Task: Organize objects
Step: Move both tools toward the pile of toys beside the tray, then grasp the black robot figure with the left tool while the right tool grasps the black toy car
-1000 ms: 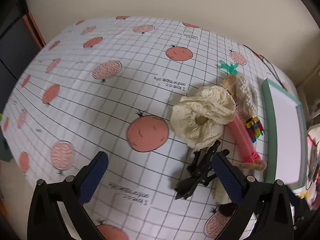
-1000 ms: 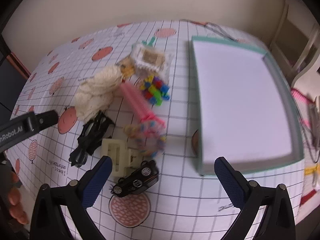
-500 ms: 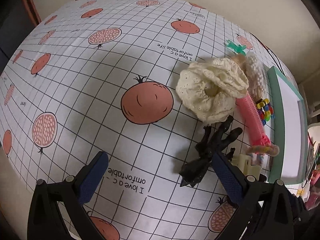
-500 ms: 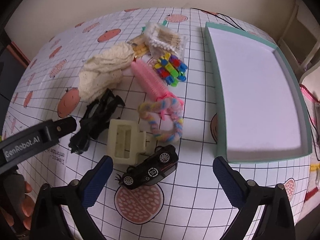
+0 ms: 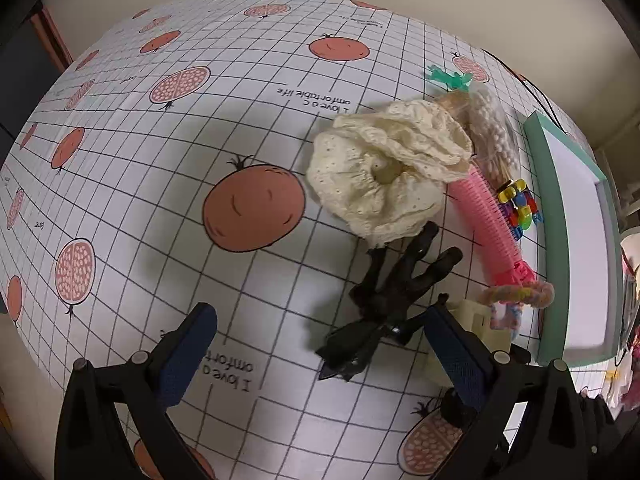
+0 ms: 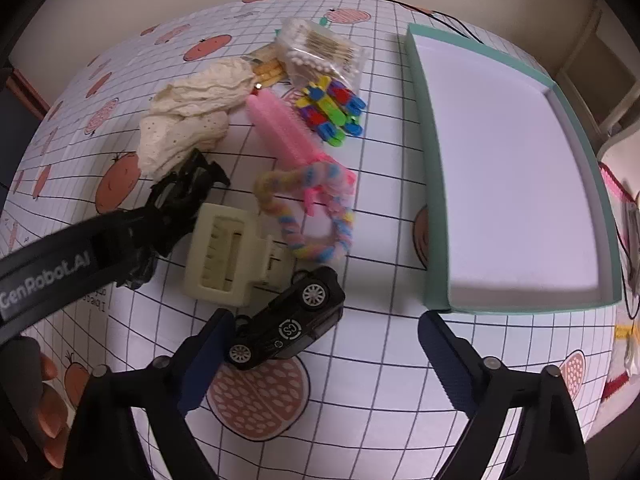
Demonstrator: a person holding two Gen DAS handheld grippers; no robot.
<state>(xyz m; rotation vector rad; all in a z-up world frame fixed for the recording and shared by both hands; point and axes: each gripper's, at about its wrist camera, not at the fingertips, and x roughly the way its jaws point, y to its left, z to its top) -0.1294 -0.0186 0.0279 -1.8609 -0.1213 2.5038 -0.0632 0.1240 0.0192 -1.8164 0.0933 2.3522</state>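
Blue-padded and spread wide, the left gripper [image 5: 320,344] hangs low over a grid-printed tablecloth with pomegranate motifs [image 5: 160,184], holding nothing. In the left wrist view a black plastic claw hair clip [image 5: 386,300] lies at lower centre, just inside the right-hand finger, with a cream lace scrunchie [image 5: 384,176] touching its upper end. To the right of the frame run a pink ribbed hair comb [image 5: 486,224], a cluster of small multicoloured clips [image 5: 518,208] and a pastel twisted hair tie [image 5: 516,296], and beyond them the rim of a mint-green tray with a white floor [image 5: 548,184].

From the right wrist view, the right gripper [image 6: 324,356] is likewise parted and empty, its left pad touching or just beside the tail of a black toy car [image 6: 290,320] at lower centre. A cream rectangular hair claw [image 6: 224,256] sits just above the car; a clear bag of cotton swabs [image 6: 320,56] lies at the top of the heap. The tray fills the right of the frame and appears bare.

Sorting seems barely begun: both tools look poised for a first pick, the right on the car, the left on the black clip. Next, the right would likely need to centre on the car, which lies askew, close across its body, then carry it rightward over the tray's wall.
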